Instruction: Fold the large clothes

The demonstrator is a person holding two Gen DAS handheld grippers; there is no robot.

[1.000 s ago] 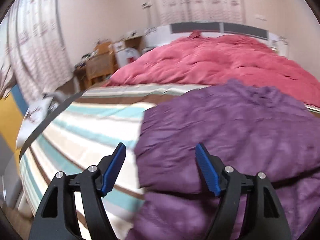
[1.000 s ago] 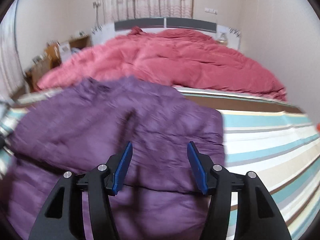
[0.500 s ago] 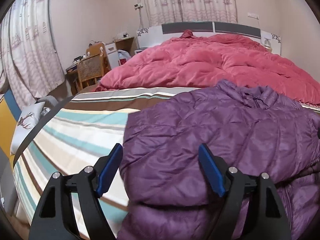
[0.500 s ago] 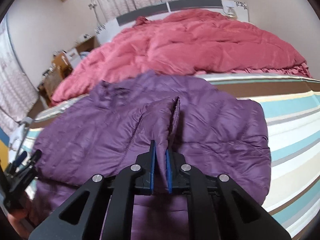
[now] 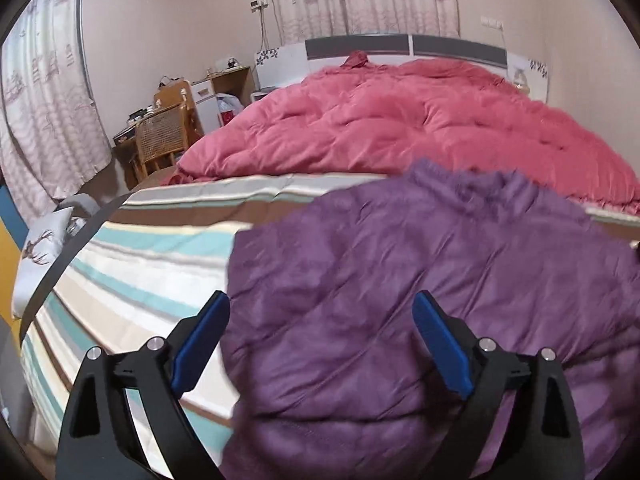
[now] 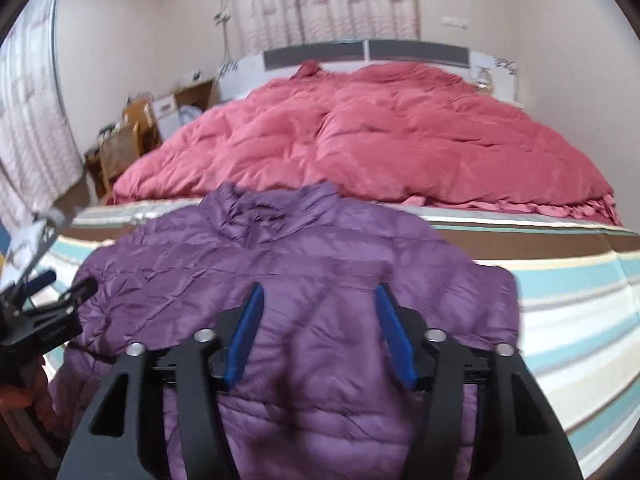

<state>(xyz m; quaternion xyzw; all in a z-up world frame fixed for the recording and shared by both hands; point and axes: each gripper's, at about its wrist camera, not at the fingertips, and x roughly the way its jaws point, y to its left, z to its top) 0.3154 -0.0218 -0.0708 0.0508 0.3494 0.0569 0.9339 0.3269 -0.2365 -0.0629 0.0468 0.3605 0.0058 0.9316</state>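
A purple puffer jacket (image 6: 304, 272) lies on the striped bed sheet (image 6: 580, 304), collar toward the headboard, its upper half folded over the lower part. It also shows in the left wrist view (image 5: 420, 280). My left gripper (image 5: 320, 320) is open and empty, over the jacket's left edge. My right gripper (image 6: 320, 312) is open and empty, above the jacket's middle. The left gripper also shows at the left edge of the right wrist view (image 6: 60, 288).
A pink duvet (image 5: 400, 120) is heaped at the head of the bed. A wicker chair (image 5: 160, 140) and a desk stand left of the bed. A white pillow (image 5: 40, 248) lies at the bed's left edge. Curtains hang on the left and behind the headboard.
My right gripper, shut on a pinch of jacket fabric half a second ago, has opened and let it go; the raised fold has dropped flat. The left gripper stayed open and shifted slightly.
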